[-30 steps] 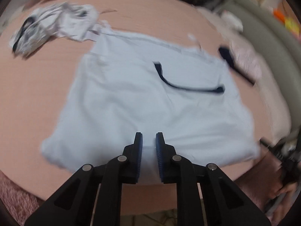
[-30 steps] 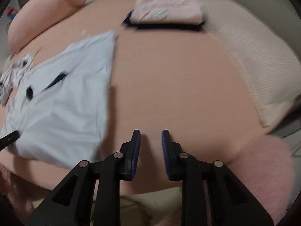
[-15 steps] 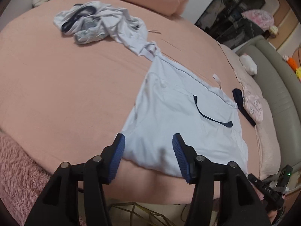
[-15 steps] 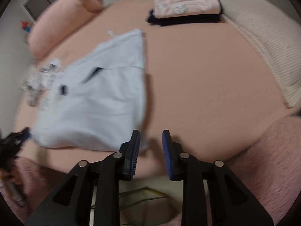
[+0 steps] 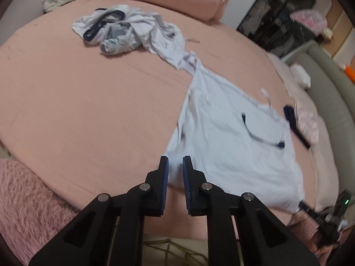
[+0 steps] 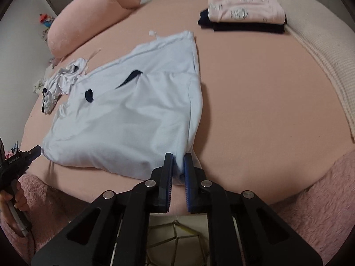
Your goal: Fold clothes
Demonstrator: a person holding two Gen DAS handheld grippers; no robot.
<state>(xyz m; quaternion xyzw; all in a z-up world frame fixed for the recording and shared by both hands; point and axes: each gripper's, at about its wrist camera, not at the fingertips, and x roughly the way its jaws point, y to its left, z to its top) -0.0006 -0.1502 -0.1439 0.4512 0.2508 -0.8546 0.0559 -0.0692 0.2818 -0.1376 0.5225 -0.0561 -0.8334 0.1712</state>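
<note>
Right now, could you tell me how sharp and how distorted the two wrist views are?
Left wrist view: light blue garment motion-smeared, bed bowed by the fisheye. Right wrist view: sharper, garment folds crisp, soft shadow along its right edge, the same barrel curve.

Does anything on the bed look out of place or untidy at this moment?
Yes. The pale blue garment is spread near the bed's edge, but its far corner is twisted into a knot-like bunch joined to a crumpled heap of clothes. By contrast, the folded stack sits neat.
</note>
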